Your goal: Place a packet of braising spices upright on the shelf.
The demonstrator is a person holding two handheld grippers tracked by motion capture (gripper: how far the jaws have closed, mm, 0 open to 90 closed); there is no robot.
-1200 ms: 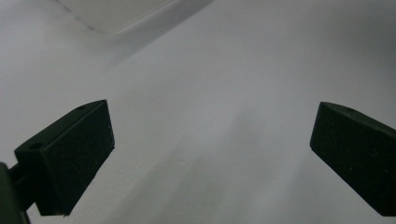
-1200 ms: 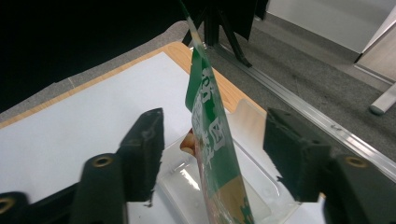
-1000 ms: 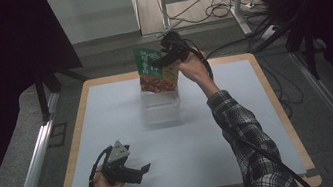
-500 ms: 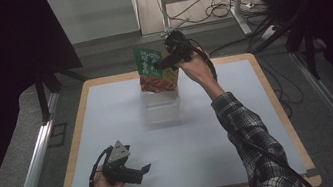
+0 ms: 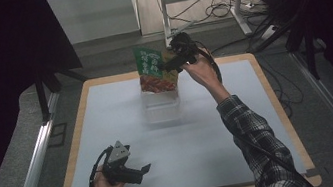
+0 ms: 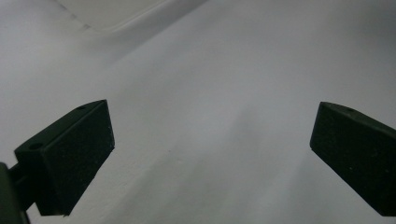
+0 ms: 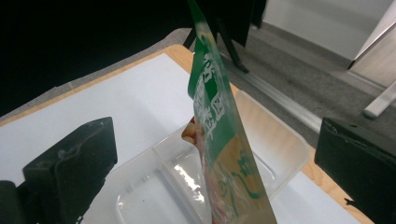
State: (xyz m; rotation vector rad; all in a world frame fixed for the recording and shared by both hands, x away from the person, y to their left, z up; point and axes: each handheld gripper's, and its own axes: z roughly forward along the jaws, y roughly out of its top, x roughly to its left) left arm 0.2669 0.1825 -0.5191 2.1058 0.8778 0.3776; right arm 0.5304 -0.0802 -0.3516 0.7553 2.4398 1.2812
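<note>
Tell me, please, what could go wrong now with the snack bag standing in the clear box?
The snack bag stands tall on its edge in the clear box, and the right gripper is open around it, so it may tip over. The light box near the far table edge could slide if bumped.

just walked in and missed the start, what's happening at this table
A person works at a white-topped table with a gripper in each hand. The right gripper is at the far side, beside a green and orange snack pouch that stands upright in a clear plastic container. In the right gripper view its jaws stand wide apart on either side of the pouch, not clamping it. The left gripper rests open near the front edge, holding nothing.
</note>
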